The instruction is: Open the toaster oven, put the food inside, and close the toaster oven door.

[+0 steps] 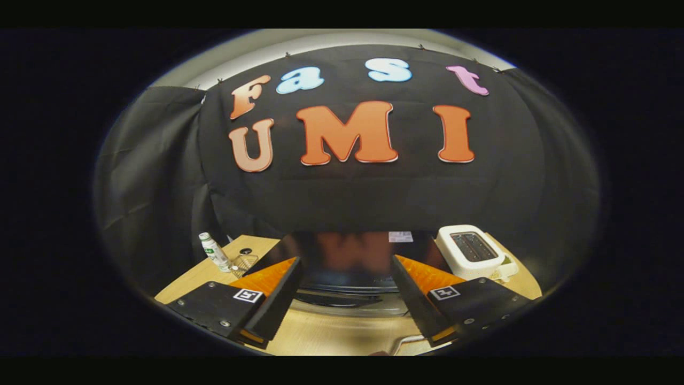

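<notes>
While the hand-held gripper (346, 299) hovers with its fingers spread and nothing between them, the toaster oven (350, 267) sits just ahead, its dark glossy top and front between the fingertips, so the door handle looks reachable. Beyond the right finger stands a white toaster (470, 250); beyond the left, a bottle (215, 251) on the wooden surface (331, 334).
</notes>
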A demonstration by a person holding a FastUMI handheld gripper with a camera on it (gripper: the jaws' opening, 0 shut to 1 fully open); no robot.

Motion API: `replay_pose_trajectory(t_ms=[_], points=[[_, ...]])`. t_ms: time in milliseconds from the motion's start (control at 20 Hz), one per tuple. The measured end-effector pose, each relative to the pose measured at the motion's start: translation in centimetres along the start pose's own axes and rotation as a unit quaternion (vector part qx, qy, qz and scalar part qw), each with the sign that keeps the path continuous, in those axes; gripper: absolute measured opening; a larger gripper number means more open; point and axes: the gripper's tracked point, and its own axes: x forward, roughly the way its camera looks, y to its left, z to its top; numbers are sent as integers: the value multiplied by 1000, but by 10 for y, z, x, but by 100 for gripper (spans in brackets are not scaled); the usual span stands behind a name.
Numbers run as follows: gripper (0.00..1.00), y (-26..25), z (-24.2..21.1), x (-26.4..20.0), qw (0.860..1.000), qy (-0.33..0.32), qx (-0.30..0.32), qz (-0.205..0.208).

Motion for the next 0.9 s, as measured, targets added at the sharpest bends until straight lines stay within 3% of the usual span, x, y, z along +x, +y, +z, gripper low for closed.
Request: replay_pose_trajectory(t_ms=[350,400,600,900], points=[[96,8,-61,14,997,83,-1,-9],[95,8,-58,19,998,56,6,-15],[89,8,-57,10,999,48,8,-11],[86,12,-81,-22,997,73,7,-22]])
